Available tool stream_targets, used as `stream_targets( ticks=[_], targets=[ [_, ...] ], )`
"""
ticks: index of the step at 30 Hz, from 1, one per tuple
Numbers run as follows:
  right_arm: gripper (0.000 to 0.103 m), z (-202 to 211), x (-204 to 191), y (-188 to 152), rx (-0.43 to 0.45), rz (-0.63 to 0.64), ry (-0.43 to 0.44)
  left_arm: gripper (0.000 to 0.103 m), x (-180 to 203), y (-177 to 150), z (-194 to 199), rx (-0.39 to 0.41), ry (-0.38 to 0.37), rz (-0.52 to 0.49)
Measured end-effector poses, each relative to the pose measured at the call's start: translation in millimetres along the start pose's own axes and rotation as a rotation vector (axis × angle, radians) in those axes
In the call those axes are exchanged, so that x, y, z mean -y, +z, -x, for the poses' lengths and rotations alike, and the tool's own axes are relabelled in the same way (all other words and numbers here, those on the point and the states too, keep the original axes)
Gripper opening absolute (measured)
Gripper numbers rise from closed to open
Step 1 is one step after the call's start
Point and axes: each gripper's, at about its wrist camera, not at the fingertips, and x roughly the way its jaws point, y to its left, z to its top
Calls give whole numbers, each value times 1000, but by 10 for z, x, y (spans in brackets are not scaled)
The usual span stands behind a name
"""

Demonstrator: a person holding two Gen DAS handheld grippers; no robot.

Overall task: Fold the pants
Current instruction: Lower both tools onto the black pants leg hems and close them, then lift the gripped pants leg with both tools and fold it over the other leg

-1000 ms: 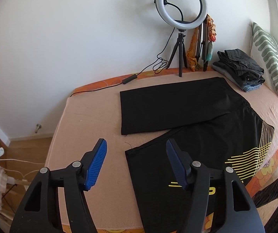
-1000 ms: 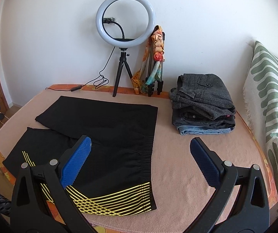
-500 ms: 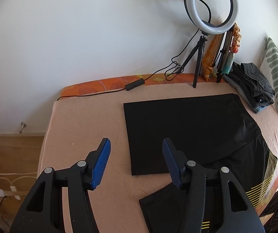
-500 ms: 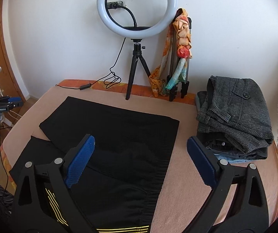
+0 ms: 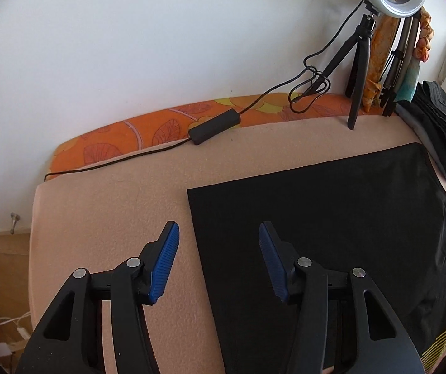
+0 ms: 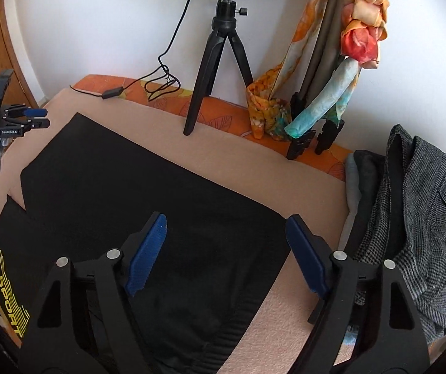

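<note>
Black, thin sports fabric is what the pants [image 6: 148, 205] are made of, and they are lying flat on the bed [image 5: 104, 205], one leg spread toward the wall and the other nearer the front edge. Judging by how smoothly they are lying, they will be light, limp and a little slippery, so a shallow pinch could slide off; the ribbed waistband [image 6: 244, 314] and the hemmed leg edge [image 5: 198, 243] look like the firmest places to take hold.

Both tools are hovering above the cloth with nothing gripped. The left gripper [image 5: 218, 251] is holding its blue fingers [image 5: 167, 258] wide apart, straddling the leg's hem. The right gripper [image 6: 227, 249] is also holding its fingers [image 6: 148, 249] spread, over the upper corner of the waistband, close to a stack of folded clothes [image 6: 416, 224].

Yellow lettering on the near leg is reading "SPORT" [image 6: 11, 299], set among yellow stripes. In the right wrist view, the left tool's body is showing a small white label, "GenRobot.AI" [image 6: 8, 132]. No other writing is legible.
</note>
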Motion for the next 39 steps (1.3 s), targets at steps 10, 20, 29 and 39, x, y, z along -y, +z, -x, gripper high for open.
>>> stream_targets(
  ticks=[10,20,29,39],
  targets=[
    [78,-615,128,156,-106,58,59,38,-174,169,-493,-31,-16,25],
    [78,-955,231,110,-183,81,45,34,-171,205,-603,-19,-16,-14],
    [78,-1069,258,7,-218,74,47,5,-36,135,-582,17,-39,-73],
    [9,-996,56,-9,-219,105,76,3,-49,85,-521,24,-41,-64]
  ],
)
